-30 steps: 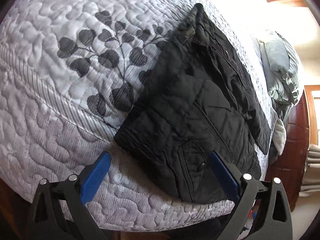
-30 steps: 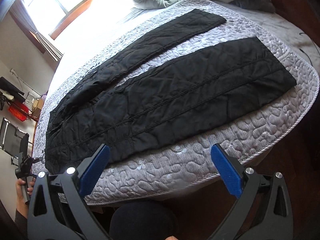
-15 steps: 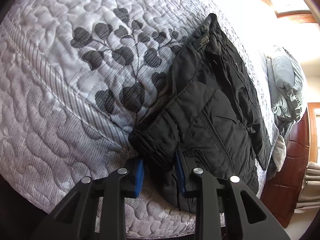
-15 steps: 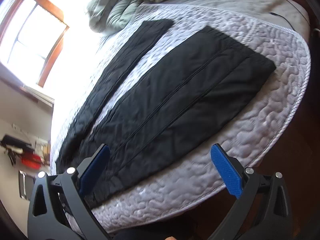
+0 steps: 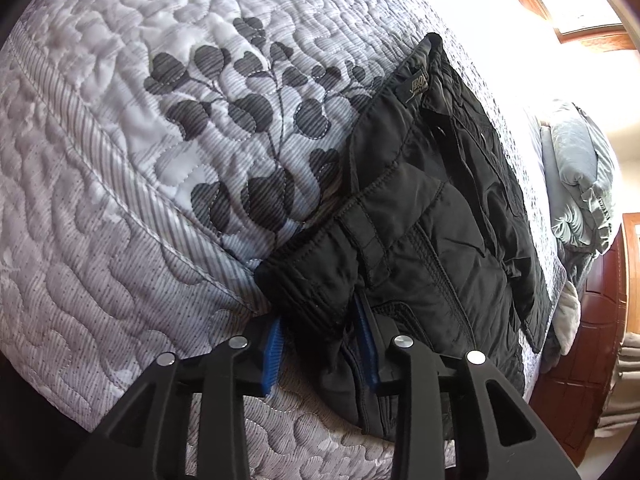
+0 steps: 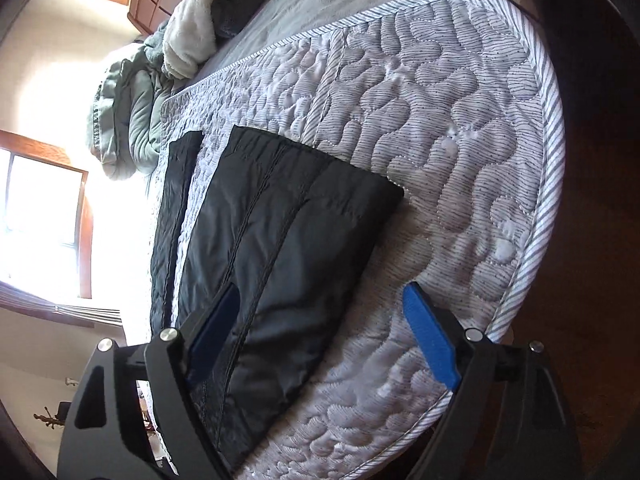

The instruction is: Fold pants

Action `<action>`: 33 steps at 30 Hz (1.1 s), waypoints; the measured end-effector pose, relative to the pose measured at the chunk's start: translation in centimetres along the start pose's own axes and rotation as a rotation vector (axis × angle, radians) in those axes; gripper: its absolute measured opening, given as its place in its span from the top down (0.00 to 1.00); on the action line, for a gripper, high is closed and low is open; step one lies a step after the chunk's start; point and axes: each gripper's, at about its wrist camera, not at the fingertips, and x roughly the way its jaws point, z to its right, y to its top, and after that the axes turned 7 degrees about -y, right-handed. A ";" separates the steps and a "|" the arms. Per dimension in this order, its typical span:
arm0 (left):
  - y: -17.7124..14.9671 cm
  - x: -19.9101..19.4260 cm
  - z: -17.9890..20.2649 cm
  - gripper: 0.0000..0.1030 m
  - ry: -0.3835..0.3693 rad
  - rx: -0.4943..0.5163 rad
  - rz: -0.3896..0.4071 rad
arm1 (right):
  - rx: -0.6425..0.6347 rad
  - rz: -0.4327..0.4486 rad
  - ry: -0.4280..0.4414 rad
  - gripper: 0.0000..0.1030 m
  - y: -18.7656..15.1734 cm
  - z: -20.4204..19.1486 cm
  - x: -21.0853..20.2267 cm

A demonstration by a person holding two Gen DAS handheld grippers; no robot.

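Black quilted pants (image 5: 432, 216) lie flat on the quilted bedspread (image 5: 120, 200). In the left wrist view my left gripper (image 5: 320, 336) is shut on the near corner of the waistband, which bunches between the blue pads. In the right wrist view the near pant leg (image 6: 280, 248) ends in a hem at mid bed, and the other leg (image 6: 176, 208) lies to its left. My right gripper (image 6: 328, 324) is open above the near leg's lower part, its left finger over the fabric and its right finger over bare quilt.
The bedspread's striped edge (image 6: 540, 208) curves close on the right, with dark floor beyond. Crumpled grey-green bedding (image 6: 128, 112) and a white blanket (image 6: 192, 36) lie at the bed's head. A wooden dresser (image 5: 592, 360) stands past the bed. Bright windows (image 6: 40, 216) glare.
My left gripper closed on the waistband corner and now pinches it. My right gripper swung along the pants toward the hem end of the near leg and stayed open.
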 end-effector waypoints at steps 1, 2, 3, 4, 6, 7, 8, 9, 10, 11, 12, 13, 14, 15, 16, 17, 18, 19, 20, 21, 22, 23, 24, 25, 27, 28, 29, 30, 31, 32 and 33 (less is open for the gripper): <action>0.0 0.1 0.2 0.68 0.004 -0.003 0.005 | -0.003 0.008 0.016 0.19 0.2 0.0 0.1; -0.1 0.0 0.3 0.71 0.007 -0.003 0.013 | -0.010 0.017 0.026 0.20 0.4 0.0 0.2; -0.2 -0.1 0.5 0.72 0.005 -0.004 0.020 | -0.017 0.017 0.036 0.22 0.5 0.0 0.3; -0.3 -0.2 0.4 0.75 -0.002 -0.012 0.029 | -0.021 0.010 0.049 0.38 0.6 -0.1 0.6; -0.4 -0.6 0.3 0.78 -0.012 -0.033 0.041 | -0.014 -0.005 0.039 0.74 0.4 0.0 1.1; -0.4 -1.0 0.2 0.79 -0.017 -0.038 0.051 | -0.011 -0.007 0.047 0.84 0.2 -0.1 1.1; -0.3 -1.6 0.1 0.80 -0.024 -0.046 0.066 | -0.023 -0.004 0.051 0.87 -0.2 -0.3 1.0; -0.2 -2.2 -0.1 0.80 -0.027 -0.053 0.079 | -0.050 -0.004 0.047 0.88 -0.8 -0.9 0.7; 0.0 -2.9 -0.4 0.80 -0.029 -0.058 0.093 | -0.072 -0.011 0.047 0.88 -1.5 -1.3 0.6; 0.2 -3.6 -0.8 0.81 -0.029 -0.063 0.105 | -0.082 -0.024 0.052 0.89 -2.2 -1.7 0.6; 0.6 -4.2 -1.4 0.81 -0.024 -0.068 0.114 | -0.091 -0.039 0.055 0.89 -3.0 -2.2 0.6; 1.1 -4.9 -2.2 0.81 -0.017 -0.071 0.123 | -0.105 -0.050 0.061 0.89 -4.0 -2.7 0.6; 1.6 -5.5 -3.1 0.81 -0.007 -0.075 0.132 | -0.122 -0.063 0.062 0.89 -5.1 -3.3 0.7; 2.2 -6.2 -4.0 0.81 0.004 -0.078 0.145 | -0.142 -0.080 0.057 0.89 -6.4 -3.9 1.0; 2.8 -6.9 -5.1 0.81 0.015 -0.084 0.164 | -0.156 -0.100 0.059 0.89 -7.7 -4.6 1.3; 3.4 -7.5 -6.2 0.81 0.030 -0.099 0.179 | -0.177 -0.118 0.060 0.89 -9.0 -5.3 1.5; 4.1 -8.1 -7.4 0.81 0.042 -0.122 0.194 | -0.197 -0.132 0.061 0.89 -10.3 -6.0 1.7; 4.6 -8.7 -8.4 0.81 0.050 -0.143 0.205 | -0.210 -0.148 0.062 0.89 -11.4 -6.6 1.9; 5.2 -9.2 -9.3 0.81 0.059 -0.156 0.213 | -0.226 -0.158 0.055 0.89 -12.4 -7.0 2.1; 5.6 -9.6 -10.1 0.81 0.063 -0.169 0.222 | -0.245 -0.164 0.042 0.89 -13.3 -7.5 2.3; 6.0 -9.9 -10.6 0.81 0.066 -0.171 0.227 | -0.264 -0.166 0.029 0.89 -13.9 -7.9 2.6; 6.3 -10.0 -10.8 0.80 0.074 -0.163 0.233 | -0.284 -0.168 0.006 0.89 -14.4 -8.3 2.9; 6.3 -9.9 -11.0 0.80 0.081 -0.148 0.237 | -0.297 -0.166 -0.019 0.89 -14.7 -8.4 3.2; 6.4 -9.6 -10.9 0.79 0.091 -0.131 0.230 | -0.293 -0.169 -0.032 0.88 -14.9 -8.5 3.4; 6.6 -9.3 -10.7 0.76 0.105 -0.100 0.214 | -0.288 -0.199 -0.036 0.83 -14.8 -8.5 3.6; 6.7 -9.4 -10.3 0.73 0.107 -0.081 0.203 | -0.304 -0.213 -0.038 0.76 -14.5 -8.9 3.4; 6.8 -9.9 -10.3 0.68 0.115 -0.061 0.193 | -0.319 -0.220 -0.038 0.57 -14.2 -9.1 2.9; 6.8 -10.6 -9.8 0.59 0.133 -0.028 0.197 | -0.343 -0.198 -0.065 0.46 -13.9 -9.6 1.9; 7.0 -11.7 -9.5 0.44 0.169 0.011 0.217 | -0.380 -0.162 -0.107 0.35 -13.5 -10.0 0.7; 7.3 -13.1 -9.1 0.28 0.190 0.052 0.250 | -0.419 -0.137 -0.150 0.34 -13.0 -10.6 -0.4; 8.0 -14.4 -8.3 0.23 0.176 0.089 0.283 | -0.435 -0.117 -0.172 0.34 -12.3 -11.1 -1.4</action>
